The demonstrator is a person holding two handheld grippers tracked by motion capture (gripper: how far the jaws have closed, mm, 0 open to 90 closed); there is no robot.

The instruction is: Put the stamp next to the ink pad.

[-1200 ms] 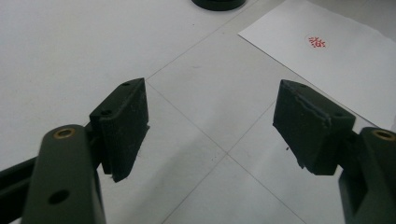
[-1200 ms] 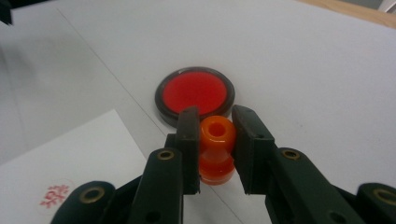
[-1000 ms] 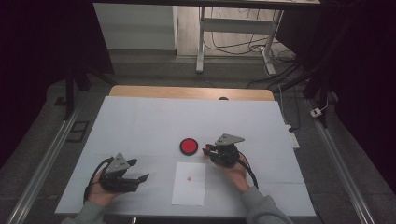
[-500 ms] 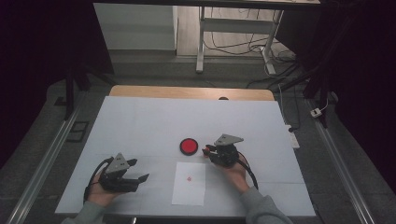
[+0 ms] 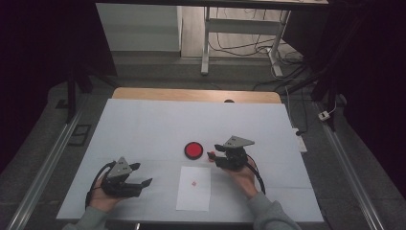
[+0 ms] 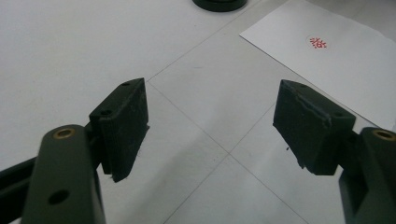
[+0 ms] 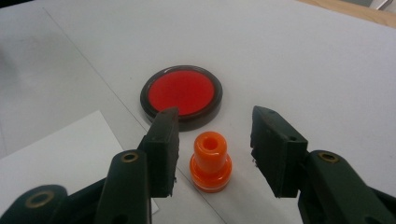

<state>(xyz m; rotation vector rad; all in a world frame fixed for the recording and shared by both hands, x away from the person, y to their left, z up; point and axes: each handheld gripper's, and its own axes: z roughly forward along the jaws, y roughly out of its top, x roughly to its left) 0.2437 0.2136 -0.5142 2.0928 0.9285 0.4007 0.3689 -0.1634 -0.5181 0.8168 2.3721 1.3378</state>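
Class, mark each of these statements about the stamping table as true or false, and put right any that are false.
1. The small orange plastic stamp stands upright on the table between the right tool's jaws. True.
2. The right tool grips the stamp firmly. False: its jaws have just been opening and stand clear of the stamp on both sides.
3. The round red ink pad in its black case lies just beyond the stamp. True.
4. The white sheet of paper is blank. False: it bears a small red stamped mark.
5. The left tool holds the paper. False: its jaws are open over the bare table.
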